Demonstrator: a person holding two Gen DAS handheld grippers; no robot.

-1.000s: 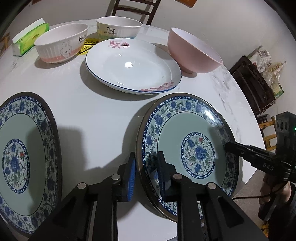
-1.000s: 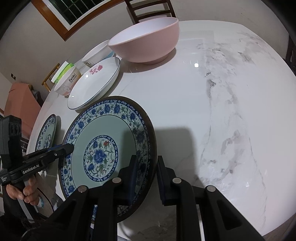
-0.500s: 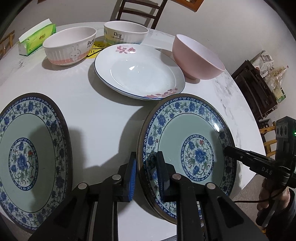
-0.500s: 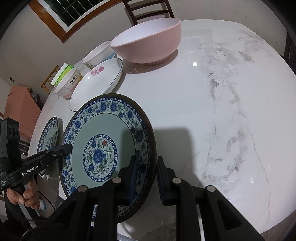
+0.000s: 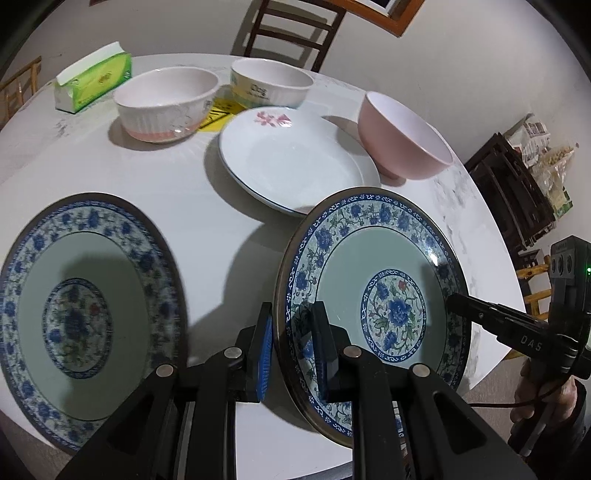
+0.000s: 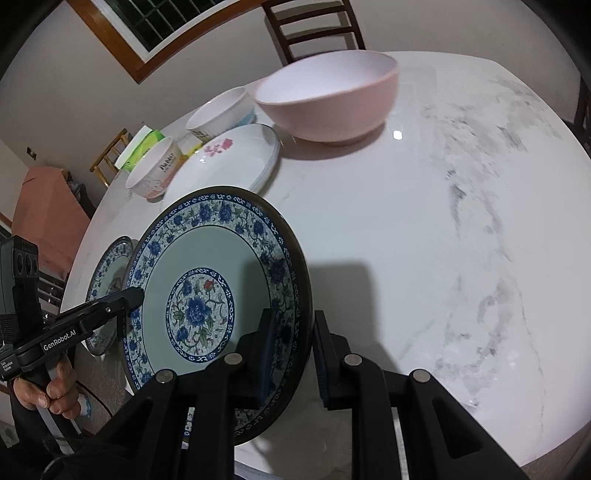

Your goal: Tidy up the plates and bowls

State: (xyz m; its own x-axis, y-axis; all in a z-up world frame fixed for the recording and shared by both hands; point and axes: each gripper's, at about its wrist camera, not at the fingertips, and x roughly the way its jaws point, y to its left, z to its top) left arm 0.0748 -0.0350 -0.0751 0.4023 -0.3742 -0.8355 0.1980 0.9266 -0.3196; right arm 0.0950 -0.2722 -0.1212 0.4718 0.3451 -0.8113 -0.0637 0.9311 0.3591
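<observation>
A blue-flowered plate (image 5: 373, 295) with a dark rim hangs tilted above the table, gripped from two sides. My left gripper (image 5: 291, 328) is shut on its left rim. My right gripper (image 6: 291, 332) is shut on the opposite rim (image 6: 301, 295), and its tip (image 5: 458, 301) shows across the plate in the left wrist view. A matching blue plate (image 5: 85, 317) lies flat on the table to the left. Behind it are a white plate with pink flowers (image 5: 295, 162), a pink bowl (image 5: 399, 144), a ribbed rabbit bowl (image 5: 166, 107) and a cream bowl (image 5: 269, 86).
The round white marble table (image 6: 443, 221) has bare surface to the right of the held plate. A green tissue box (image 5: 94, 77) stands at the far left edge. A wooden chair (image 5: 291, 33) is behind the table, and dark crates (image 5: 513, 192) stand on the floor at right.
Both grippers have risen together with the blue plate between them, so it now hangs higher above the table. Both grips are unchanged.
</observation>
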